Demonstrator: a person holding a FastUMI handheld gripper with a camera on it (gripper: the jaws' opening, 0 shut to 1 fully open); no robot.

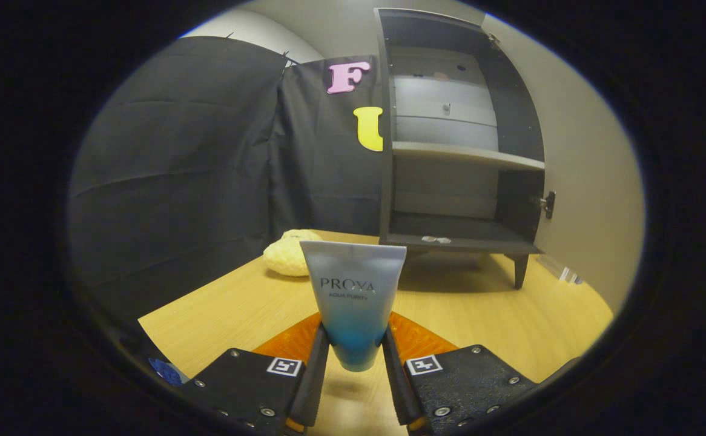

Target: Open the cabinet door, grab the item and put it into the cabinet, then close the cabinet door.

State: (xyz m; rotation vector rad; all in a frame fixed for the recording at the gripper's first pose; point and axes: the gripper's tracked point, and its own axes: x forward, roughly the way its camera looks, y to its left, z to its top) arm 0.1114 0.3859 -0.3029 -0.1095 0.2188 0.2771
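Observation:
A pale blue cosmetic tube (354, 298), white at its flat top and deeper blue toward its lower end, stands upright between my fingers. My gripper (356, 348) is shut on the tube, both fingers pressing its lower part, and it hangs a little above the wooden table (462, 315). Beyond and to the right stands a dark grey cabinet (459, 145) on short legs, its door (519, 121) swung open to the right. It has one shelf (468, 156) across the middle and a bare floor panel (459, 233) below.
A fluffy yellow cloth (289, 251) lies on the table just behind the tube, left of the cabinet. Black cloth walls close the left and back. A plain wall runs along the right, with small items (568, 274) at the table's far right edge.

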